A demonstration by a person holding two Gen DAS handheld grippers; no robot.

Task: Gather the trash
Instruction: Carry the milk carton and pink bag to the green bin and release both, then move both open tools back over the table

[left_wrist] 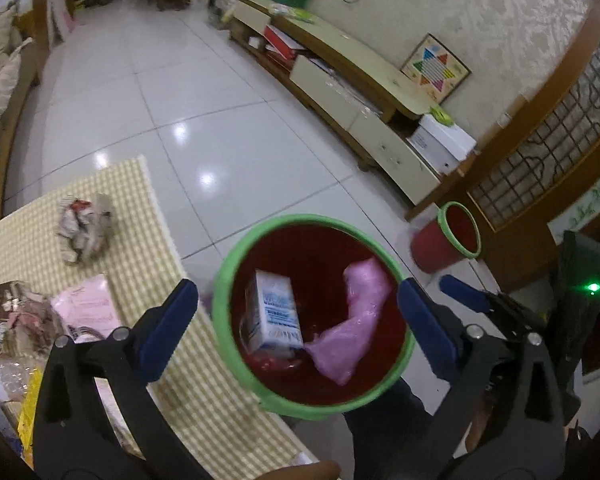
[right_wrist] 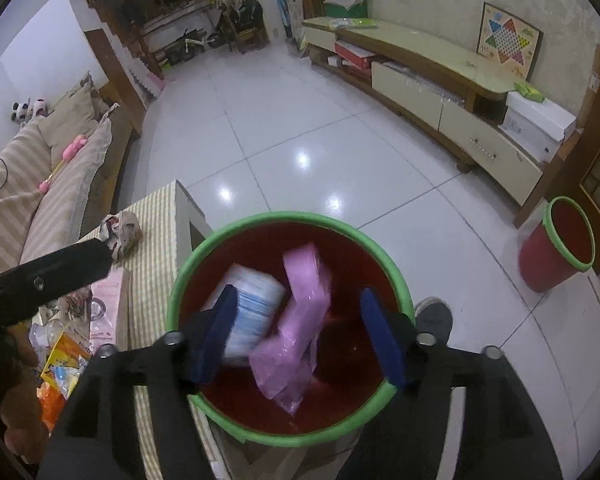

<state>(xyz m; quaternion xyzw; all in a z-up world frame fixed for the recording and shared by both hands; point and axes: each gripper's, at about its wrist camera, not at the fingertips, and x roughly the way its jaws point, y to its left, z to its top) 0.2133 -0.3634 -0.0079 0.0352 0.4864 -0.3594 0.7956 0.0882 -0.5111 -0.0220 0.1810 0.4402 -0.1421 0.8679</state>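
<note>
Now both your hand-held grippers, left (left_wrist: 298, 320) and right (right_wrist: 296, 338), hang wide and empty over the bin (left_wrist: 220, 280). Remaining crumpled paper (left_wrist: 84, 228) lies left on the tabletop (left_wrist: 140, 240), nearer your left.

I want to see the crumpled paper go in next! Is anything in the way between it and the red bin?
Nothing visible. The crumpled paper sits on the checked table, apart from the other trash, and the red bin beside the table is open-topped.

Setting: home living room. Evidence: glossy white tiled floor (right_wrist: 300, 128); striped sofa (right_wrist: 32, 184) with cushions and plush toys; long low TV cabinet (right_wrist: 428, 76) with drawers against a patterned wall; Chinese checkers board (right_wrist: 509, 42) leaning there; bicycle (right_wrist: 192, 46) parked at the far end.
</note>
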